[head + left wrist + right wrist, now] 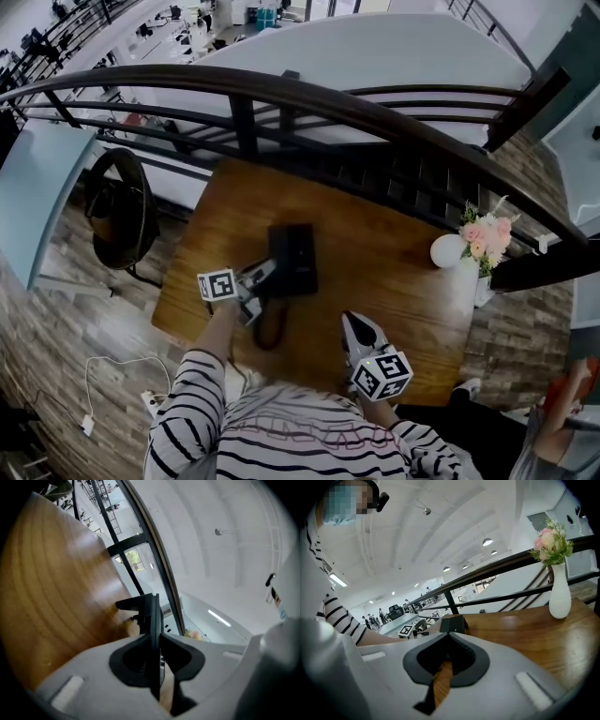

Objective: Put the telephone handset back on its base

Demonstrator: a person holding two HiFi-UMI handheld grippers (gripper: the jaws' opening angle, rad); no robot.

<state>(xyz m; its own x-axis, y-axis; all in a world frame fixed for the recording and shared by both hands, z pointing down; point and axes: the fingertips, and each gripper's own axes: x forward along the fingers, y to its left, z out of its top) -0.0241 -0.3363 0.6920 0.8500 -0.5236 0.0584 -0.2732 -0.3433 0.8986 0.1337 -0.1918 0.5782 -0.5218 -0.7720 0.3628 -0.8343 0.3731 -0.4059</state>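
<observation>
The black telephone base (294,253) sits mid-table on the wooden table (394,281). My left gripper (266,276) reaches in level from the left and is shut on the black handset (144,607), which shows edge-on between the jaws in the left gripper view. The handset is held at the base's left side; whether it rests in the cradle I cannot tell. A dark cord loop (270,330) hangs toward the front edge. My right gripper (350,323) hovers near the front right, jaws together, holding nothing. In the right gripper view it (449,635) points at the telephone base (451,623).
A white vase (482,289) with pink flowers (487,234) stands at the table's right edge, with a white round object (448,250) beside it. A black railing (281,94) curves behind the table. A dark chair (122,211) stands at the left.
</observation>
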